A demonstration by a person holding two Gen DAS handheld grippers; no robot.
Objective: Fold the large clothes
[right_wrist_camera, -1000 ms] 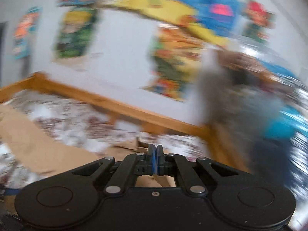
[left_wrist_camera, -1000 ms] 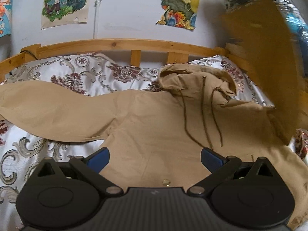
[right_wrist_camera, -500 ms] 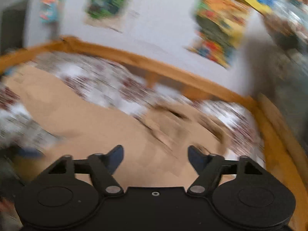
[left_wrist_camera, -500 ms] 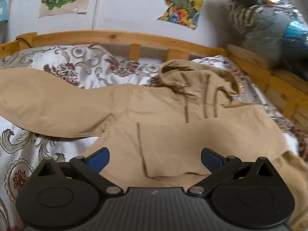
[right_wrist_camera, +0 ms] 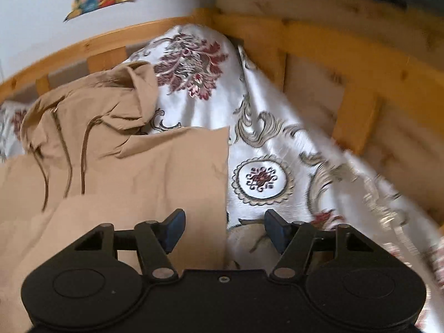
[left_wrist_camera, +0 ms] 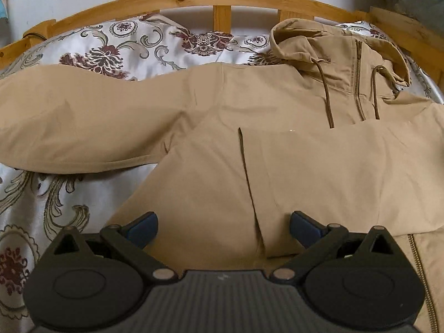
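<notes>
Tan jacket (left_wrist_camera: 277, 166) lies flat on the bed (left_wrist_camera: 41, 194), one sleeve (left_wrist_camera: 347, 172) folded across mid-frame, the other (left_wrist_camera: 83, 127) still stretched left; I hold my left fingers (left_wrist_camera: 223, 229) apart, empty, right fingers (right_wrist_camera: 224, 230) closing on nothing.

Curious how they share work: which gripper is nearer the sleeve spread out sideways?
Left. The left gripper hovers over the jacket, just beside that sleeve. The right gripper, jaws closing astride the jacket's far folded edge, pinches nothing yet.
</notes>
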